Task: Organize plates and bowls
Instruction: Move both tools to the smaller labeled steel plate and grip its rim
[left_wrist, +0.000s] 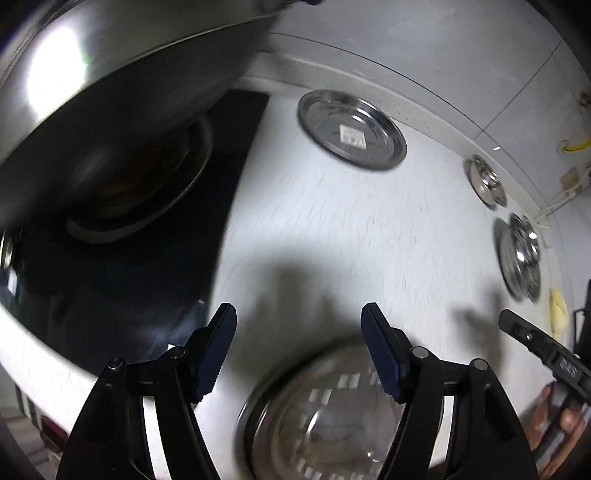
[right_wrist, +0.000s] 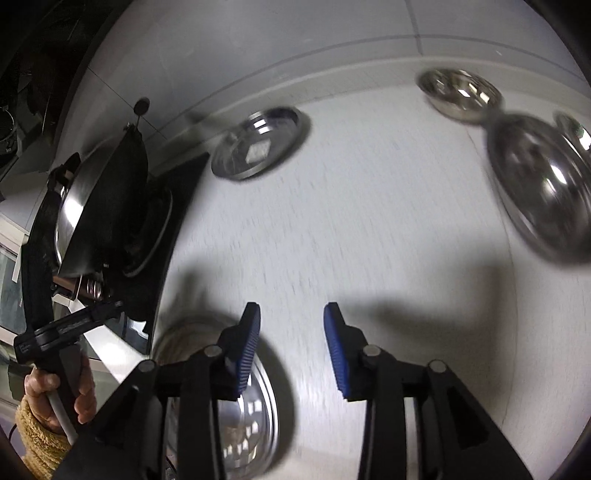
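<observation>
Several steel dishes lie on a white counter. My left gripper (left_wrist: 299, 350) is open and empty above a steel plate (left_wrist: 317, 413) at the near edge. A flat steel plate with a label (left_wrist: 351, 129) lies farther back. A small bowl (left_wrist: 487, 181) and a larger bowl (left_wrist: 521, 254) sit at the right. My right gripper (right_wrist: 291, 350) is open and empty; its left finger overlaps the near plate (right_wrist: 240, 417). The labelled plate (right_wrist: 258, 142), the small bowl (right_wrist: 461, 96) and the larger bowl (right_wrist: 543, 184) show beyond it.
A large steel wok (left_wrist: 110, 74) sits on a black hob (left_wrist: 229, 166) at the left, close over the left gripper. It also shows in the right wrist view (right_wrist: 88, 210). A grey tiled wall (left_wrist: 424, 48) backs the counter. The views are motion-blurred.
</observation>
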